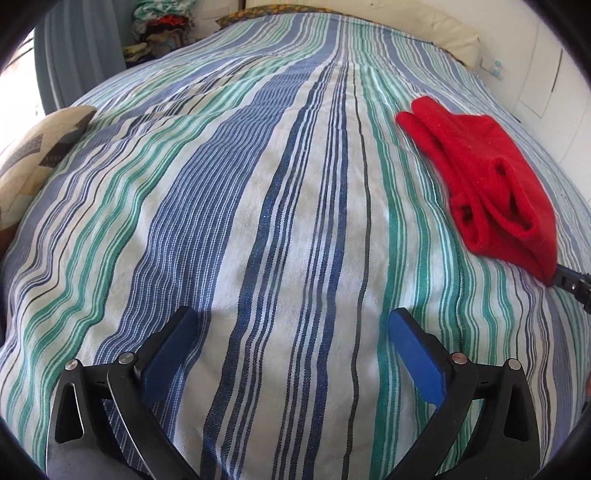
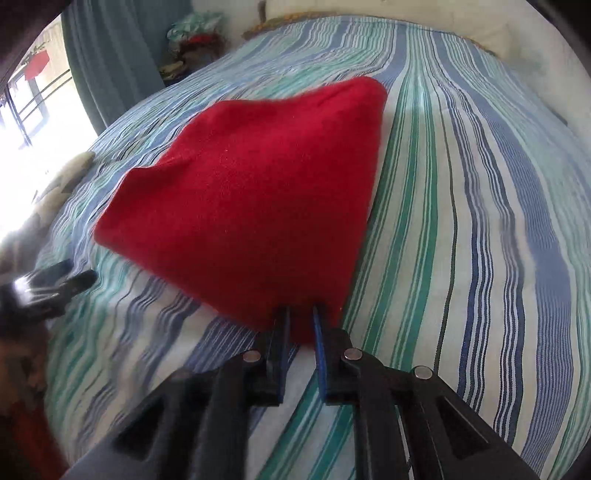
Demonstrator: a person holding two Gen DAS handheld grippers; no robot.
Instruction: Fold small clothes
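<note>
A small red fleece garment [image 1: 484, 177] lies folded over on the striped bedspread [image 1: 280, 206], at the right in the left wrist view. My right gripper [image 2: 300, 314] is shut on the near corner of the red garment [image 2: 251, 192] and holds that corner just above the bed; its tip also shows in the left wrist view [image 1: 570, 282]. My left gripper [image 1: 293, 325] is open and empty, low over the bare bedspread to the left of the garment; it also shows in the right wrist view [image 2: 55, 280], blurred.
A patterned cushion [image 1: 40, 155] lies at the bed's left edge. A pale pillow [image 1: 436, 26] is at the far end. Blue curtains [image 1: 77, 48] and a pile of clothes [image 1: 162, 26] stand beyond the bed. A white wall [image 1: 546, 74] runs along the right.
</note>
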